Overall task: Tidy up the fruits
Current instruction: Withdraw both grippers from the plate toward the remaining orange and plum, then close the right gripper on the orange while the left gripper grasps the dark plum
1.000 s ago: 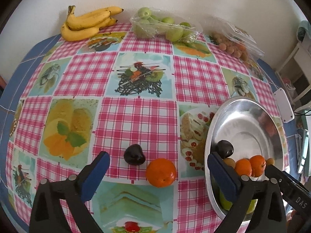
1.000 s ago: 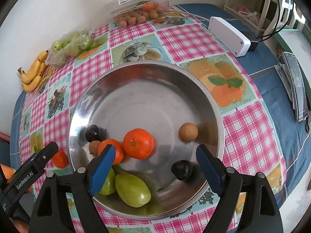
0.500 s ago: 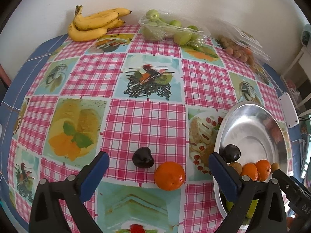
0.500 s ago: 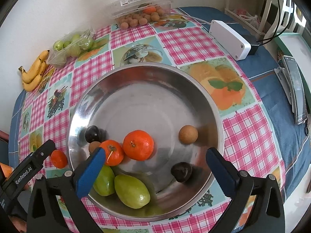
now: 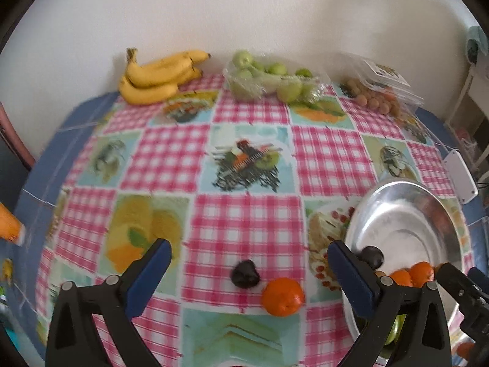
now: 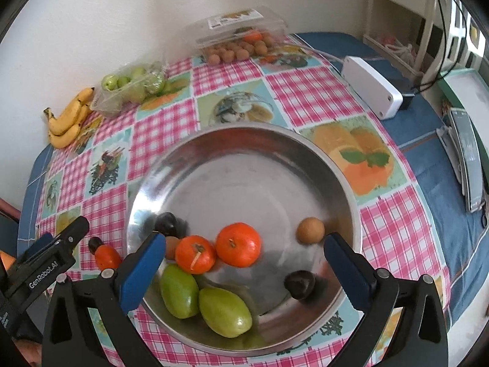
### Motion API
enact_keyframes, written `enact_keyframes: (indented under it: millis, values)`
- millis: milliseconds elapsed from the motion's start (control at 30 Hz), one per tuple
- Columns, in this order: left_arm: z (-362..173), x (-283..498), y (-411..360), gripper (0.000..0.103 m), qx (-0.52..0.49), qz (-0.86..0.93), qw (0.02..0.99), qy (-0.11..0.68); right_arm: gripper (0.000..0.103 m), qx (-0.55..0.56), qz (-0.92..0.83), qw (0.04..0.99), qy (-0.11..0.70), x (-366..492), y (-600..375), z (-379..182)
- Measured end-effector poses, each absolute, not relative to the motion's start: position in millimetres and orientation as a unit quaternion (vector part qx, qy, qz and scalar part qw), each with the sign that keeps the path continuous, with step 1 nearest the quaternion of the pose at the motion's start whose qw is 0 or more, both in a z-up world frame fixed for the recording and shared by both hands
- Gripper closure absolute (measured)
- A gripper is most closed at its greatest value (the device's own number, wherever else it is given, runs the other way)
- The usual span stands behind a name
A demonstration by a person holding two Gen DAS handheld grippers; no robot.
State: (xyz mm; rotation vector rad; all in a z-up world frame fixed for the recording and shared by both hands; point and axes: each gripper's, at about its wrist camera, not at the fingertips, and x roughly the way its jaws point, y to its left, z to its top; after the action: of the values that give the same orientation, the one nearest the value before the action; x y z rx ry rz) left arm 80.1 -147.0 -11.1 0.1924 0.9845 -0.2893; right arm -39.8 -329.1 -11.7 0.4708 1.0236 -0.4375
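A steel bowl (image 6: 244, 140) holds two oranges (image 6: 237, 244), two green fruits (image 6: 224, 311), two dark plums (image 6: 299, 283) and a small brown fruit (image 6: 310, 229). It also shows in the left wrist view (image 5: 406, 223). On the cloth left of the bowl lie a dark plum (image 5: 244, 272) and an orange (image 5: 283, 296). My left gripper (image 5: 249, 264) is open and empty above them. My right gripper (image 6: 241, 255) is open and empty above the bowl's near side.
Bananas (image 5: 159, 76), a bag of green fruit (image 5: 269, 79) and a clear box of small brown fruit (image 5: 379, 91) stand along the back wall. A white power box (image 6: 371, 87) and a device (image 6: 467, 165) lie on the blue cloth at the right.
Both grippers have pulled back and up, so the table looks farther away. The right jaws have opened wider. No fruit has moved.
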Motion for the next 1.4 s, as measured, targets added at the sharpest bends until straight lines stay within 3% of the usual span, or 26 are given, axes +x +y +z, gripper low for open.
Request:
enact_keyframes:
  millis: [300,567,1400]
  values:
    - [-9,90,-116,0.0,0.103,-0.047,0.881,0.46,0.0,0.219,-0.181,0.838,0.467,-28,-308,-4]
    - [-17,105,-71,0.0,0.037,-0.028,0.864,0.502,0.0,0.199,-0.136,0.845,0.478,-8,-272,-3]
    - [-29,109,-23,0.0,-0.08,-0.101,0.844,0.52,0.0,0.186,-0.058,0.851,0.488,33,-201,-13]
